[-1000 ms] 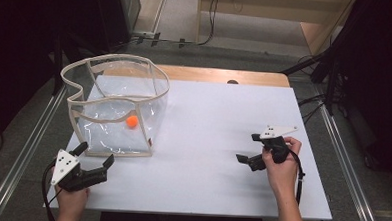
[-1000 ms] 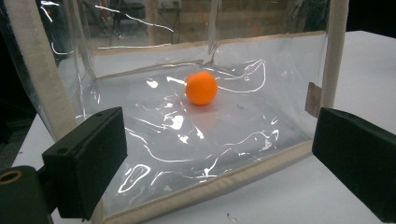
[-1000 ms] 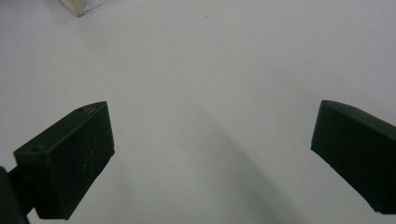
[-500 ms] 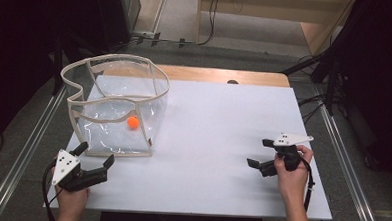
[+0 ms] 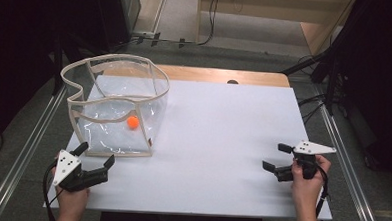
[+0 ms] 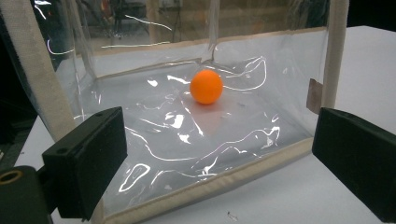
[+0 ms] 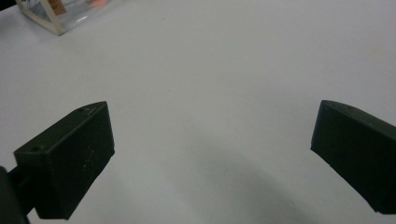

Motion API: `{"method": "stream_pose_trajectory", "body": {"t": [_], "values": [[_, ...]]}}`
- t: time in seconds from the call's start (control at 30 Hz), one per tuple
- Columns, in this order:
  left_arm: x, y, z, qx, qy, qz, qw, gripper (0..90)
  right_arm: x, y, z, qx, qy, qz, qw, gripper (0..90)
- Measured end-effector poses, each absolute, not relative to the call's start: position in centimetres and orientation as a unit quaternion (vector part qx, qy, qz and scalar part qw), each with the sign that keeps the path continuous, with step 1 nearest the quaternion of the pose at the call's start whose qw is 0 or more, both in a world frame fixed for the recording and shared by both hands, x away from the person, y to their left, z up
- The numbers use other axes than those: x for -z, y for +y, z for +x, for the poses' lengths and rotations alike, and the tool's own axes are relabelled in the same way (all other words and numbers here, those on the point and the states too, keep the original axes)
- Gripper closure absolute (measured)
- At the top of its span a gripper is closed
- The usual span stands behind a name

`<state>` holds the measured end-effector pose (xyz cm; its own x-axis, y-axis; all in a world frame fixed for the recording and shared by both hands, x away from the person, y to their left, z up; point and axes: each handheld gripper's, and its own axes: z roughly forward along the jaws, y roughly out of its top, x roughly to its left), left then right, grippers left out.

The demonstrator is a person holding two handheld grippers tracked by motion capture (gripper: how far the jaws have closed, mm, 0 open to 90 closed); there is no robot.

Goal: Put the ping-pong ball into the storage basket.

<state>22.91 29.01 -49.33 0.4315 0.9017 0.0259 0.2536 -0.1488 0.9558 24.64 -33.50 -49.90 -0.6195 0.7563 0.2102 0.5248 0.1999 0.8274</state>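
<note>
A clear plastic bag [image 5: 115, 107] with cream fabric edging stands open on the left of the white table [image 5: 223, 126]. An orange ball [image 5: 132, 122] lies on its floor, seen through the bag wall [image 6: 261, 60] as the ball [image 6: 206, 87] in the left gripper view. My left gripper [image 5: 94, 155] rests at the table's front left, just in front of the bag, open and empty. My right gripper [image 5: 276, 157] sits at the front right, open over bare table [image 7: 210, 93], holding nothing.
A wooden strip [image 5: 220, 75] runs along the table's far edge. Metal rails [image 5: 347, 162] flank both sides. The bag's corner [image 7: 51, 18] shows at the top left of the right gripper view. Dark equipment and cables lie on the floor beyond.
My right gripper has drawn back toward the front right of the table, away from the bag. The left gripper, bag and ball have stayed put.
</note>
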Motion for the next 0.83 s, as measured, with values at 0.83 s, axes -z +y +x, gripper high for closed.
{"method": "stream_pose_trajectory", "body": {"t": [0.83], "values": [[49.3,28.8,23.0,-0.331,0.421,0.689,0.488,3.8,51.4,-37.6,22.1,-0.515,0.7,0.469,0.159,0.0]]}}
